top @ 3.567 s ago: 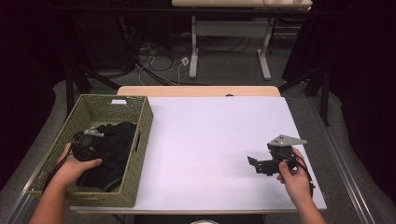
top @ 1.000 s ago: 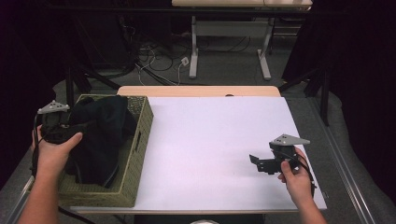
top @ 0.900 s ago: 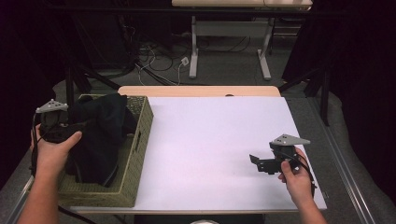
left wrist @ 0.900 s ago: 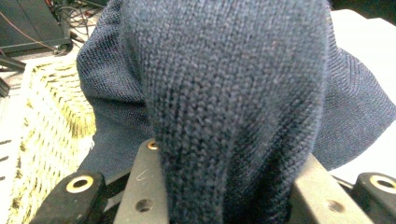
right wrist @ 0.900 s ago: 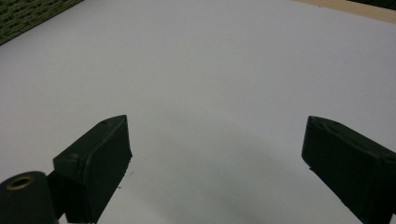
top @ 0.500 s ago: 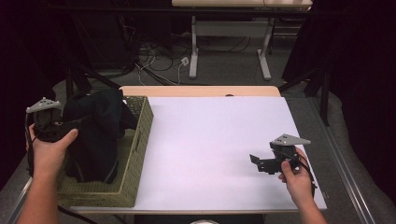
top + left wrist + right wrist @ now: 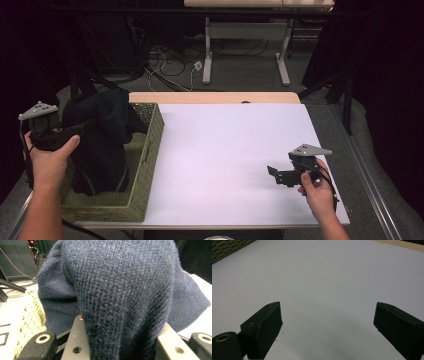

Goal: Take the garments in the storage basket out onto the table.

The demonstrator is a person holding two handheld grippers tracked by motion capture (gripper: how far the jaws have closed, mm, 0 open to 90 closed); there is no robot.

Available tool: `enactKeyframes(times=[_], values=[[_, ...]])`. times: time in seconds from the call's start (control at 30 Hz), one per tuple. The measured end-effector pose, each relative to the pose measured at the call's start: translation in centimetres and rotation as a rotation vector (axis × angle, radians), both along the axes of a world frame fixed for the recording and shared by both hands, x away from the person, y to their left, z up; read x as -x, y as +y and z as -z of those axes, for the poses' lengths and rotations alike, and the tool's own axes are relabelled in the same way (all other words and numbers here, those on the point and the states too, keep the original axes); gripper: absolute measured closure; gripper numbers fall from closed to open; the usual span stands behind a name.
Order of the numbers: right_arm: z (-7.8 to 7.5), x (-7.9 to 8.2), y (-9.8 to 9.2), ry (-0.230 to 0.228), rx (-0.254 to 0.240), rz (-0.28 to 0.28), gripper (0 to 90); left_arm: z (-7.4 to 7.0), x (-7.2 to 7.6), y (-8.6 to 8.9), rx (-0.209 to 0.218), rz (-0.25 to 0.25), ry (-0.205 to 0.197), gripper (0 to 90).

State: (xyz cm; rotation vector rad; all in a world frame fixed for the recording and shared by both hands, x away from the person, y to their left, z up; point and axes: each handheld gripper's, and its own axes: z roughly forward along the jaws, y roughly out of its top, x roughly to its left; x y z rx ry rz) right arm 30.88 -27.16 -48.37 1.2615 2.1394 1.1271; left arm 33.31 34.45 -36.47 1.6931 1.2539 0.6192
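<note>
A dark navy knit garment (image 7: pixel 100 137) hangs half out of the woven green basket (image 7: pixel 150 145) at the table's left. My left gripper (image 7: pixel 67 136), held by a hand above the basket's left side, is shut on a bunched fold of it. In the left gripper view the knit (image 7: pixel 120 290) bulges up between the two jaws and hides what lies ahead. My right gripper (image 7: pixel 274 173) rests low over the white table (image 7: pixel 225 145) near its front right, held by the other hand. Its jaws stand wide apart with nothing between them (image 7: pixel 327 322).
The basket's wicker wall (image 7: pixel 32 312) runs beside the cloth, and its corner (image 7: pixel 227 246) sits far across the white sheet. A bare wooden strip (image 7: pixel 215 97) edges the table's far side. Beyond it are desk legs and cables (image 7: pixel 200 60) on the floor.
My left gripper has risen and drawn left with the garment, pulling it up from lying in the basket to hanging tall above it. The right gripper has stayed put.
</note>
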Motion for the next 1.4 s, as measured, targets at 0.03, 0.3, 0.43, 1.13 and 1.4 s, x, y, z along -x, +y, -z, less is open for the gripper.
enactKeyframes(times=[0.03, 0.3, 0.43, 1.13, 1.4], values=[[0.0, 0.0, 0.0, 0.000, 0.000, 0.000, 7.7, 0.0, 0.0, 0.0, 0.003, -0.001, -0.003, 70.9], [-0.1, 0.0, -0.1, -0.001, 0.001, 0.005, 7.7, 0.1, 0.4, 0.0, 0.040, -0.029, -0.044, 70.9], [-0.1, 0.1, -0.2, -0.002, -0.002, 0.012, 7.7, -0.1, 0.6, -0.2, 0.059, -0.044, -0.067, 71.0], [0.2, -0.1, -0.1, 0.005, 0.005, 0.003, 7.7, -3.6, 0.1, -3.0, 0.115, -0.003, -0.142, 71.0], [0.2, -0.1, -0.1, 0.008, -0.002, 0.004, 7.7, -4.8, -0.6, -5.2, 0.114, 0.045, -0.154, 71.0]])
